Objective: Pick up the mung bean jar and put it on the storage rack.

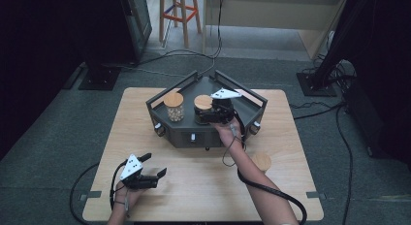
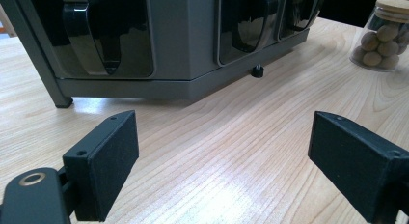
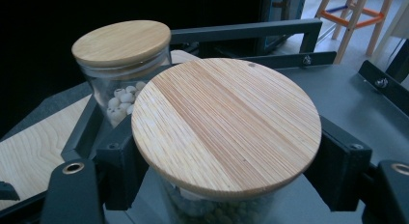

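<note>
Left hand-held gripper (image 1: 154, 168) sits low over the light wooden desk (image 1: 203, 186), in front of and left of the dark grey angular metal rack (image 1: 194, 136); its jaws stand wide apart with nothing between them, bare desk grain under them in the left gripper view. On the rack's top tray, at its left, stands a clear glass jar of pale round nuts with a round bamboo lid (image 1: 174, 106), untouched. Just right of it, mid-tray, the right hand-held gripper (image 1: 203, 113) is clamped on a second clear glass jar with dark contents and a round bamboo lid (image 3: 226, 125); in the right gripper view the black pads (image 3: 337, 161) press the glass on both sides just under the lid. Whether this jar rests on the tray or is slightly lifted I cannot tell. In front of the rack and to its right, a third bamboo-lidded glass jar of beige nuts (image 1: 262, 162) stands on the desk, apart from both grippers. Judgement: jars are being loaded onto the rack; one placed, the second at the tray but not released, the third still to fetch.
</note>
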The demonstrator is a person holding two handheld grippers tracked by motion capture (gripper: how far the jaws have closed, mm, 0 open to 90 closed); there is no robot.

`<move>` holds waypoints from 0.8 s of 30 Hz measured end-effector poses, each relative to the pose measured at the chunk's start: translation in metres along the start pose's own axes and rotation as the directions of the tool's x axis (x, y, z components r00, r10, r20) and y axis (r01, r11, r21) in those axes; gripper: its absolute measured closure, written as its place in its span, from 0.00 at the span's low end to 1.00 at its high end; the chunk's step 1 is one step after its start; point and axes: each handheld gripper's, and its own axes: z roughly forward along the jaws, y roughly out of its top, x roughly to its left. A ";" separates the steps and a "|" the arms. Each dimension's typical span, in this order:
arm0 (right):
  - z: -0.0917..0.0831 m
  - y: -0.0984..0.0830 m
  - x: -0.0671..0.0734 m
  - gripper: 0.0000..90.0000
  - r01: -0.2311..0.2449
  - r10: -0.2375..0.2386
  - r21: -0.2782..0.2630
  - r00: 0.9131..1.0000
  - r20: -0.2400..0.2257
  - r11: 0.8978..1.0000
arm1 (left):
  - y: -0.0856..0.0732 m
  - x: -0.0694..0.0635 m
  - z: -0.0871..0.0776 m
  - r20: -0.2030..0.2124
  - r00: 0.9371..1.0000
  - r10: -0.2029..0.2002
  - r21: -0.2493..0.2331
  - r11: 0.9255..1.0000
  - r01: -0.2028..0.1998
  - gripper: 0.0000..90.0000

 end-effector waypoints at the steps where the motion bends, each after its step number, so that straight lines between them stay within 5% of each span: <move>1: 0.001 0.000 0.001 0.28 0.000 0.000 0.002 1.000 0.005 1.000 | 0.000 0.000 0.000 0.000 1.000 0.000 0.000 1.000 0.000 0.12; 20: 0.012 0.002 0.009 0.28 0.002 -0.003 0.021 0.998 0.063 1.000 | 0.000 0.000 0.000 0.003 1.000 -0.001 -0.001 1.000 0.001 0.12; 24: 0.013 0.000 0.013 0.28 0.032 -0.033 0.021 0.996 0.077 0.999 | 0.000 0.000 0.000 0.002 1.000 0.000 0.001 1.000 0.000 0.12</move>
